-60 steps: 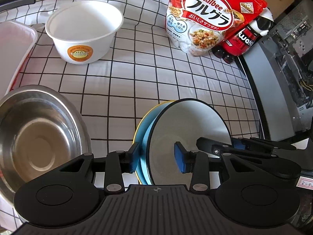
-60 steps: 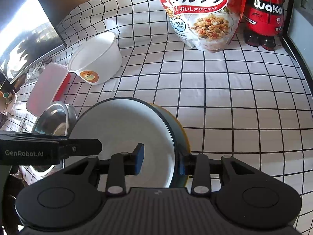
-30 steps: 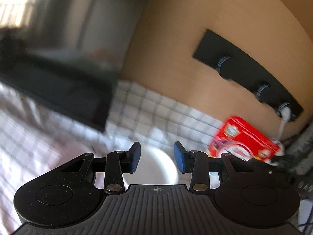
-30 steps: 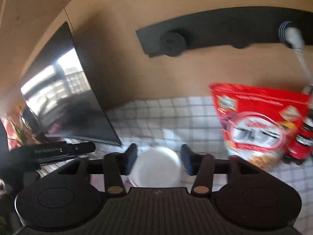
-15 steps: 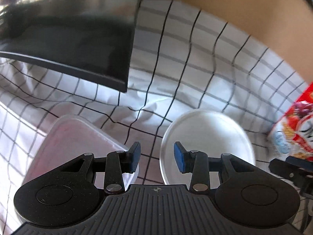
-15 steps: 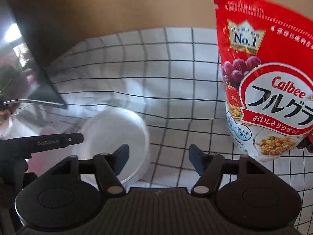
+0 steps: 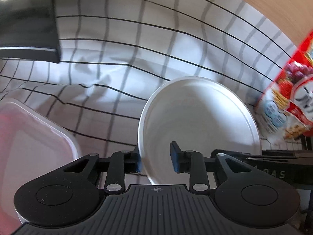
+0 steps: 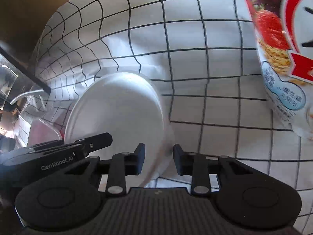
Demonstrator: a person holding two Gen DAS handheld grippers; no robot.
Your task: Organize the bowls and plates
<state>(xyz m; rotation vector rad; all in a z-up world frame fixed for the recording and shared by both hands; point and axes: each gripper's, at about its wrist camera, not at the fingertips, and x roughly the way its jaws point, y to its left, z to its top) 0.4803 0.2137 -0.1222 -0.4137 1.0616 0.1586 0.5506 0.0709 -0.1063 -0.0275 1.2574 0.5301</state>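
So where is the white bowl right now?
The white bowl sits on the checked cloth, low in both wrist views, between the pink-lidded box on its left and the red cereal bag on its right.

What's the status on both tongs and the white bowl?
Left tongs open, straddling white bowl rim. Right tongs open astride opposite rim, not clamped. Lidded container beside bowl on left, cereal bag on right.

home table: checked cloth [image 8: 205,58], cereal bag [image 8: 283,58].
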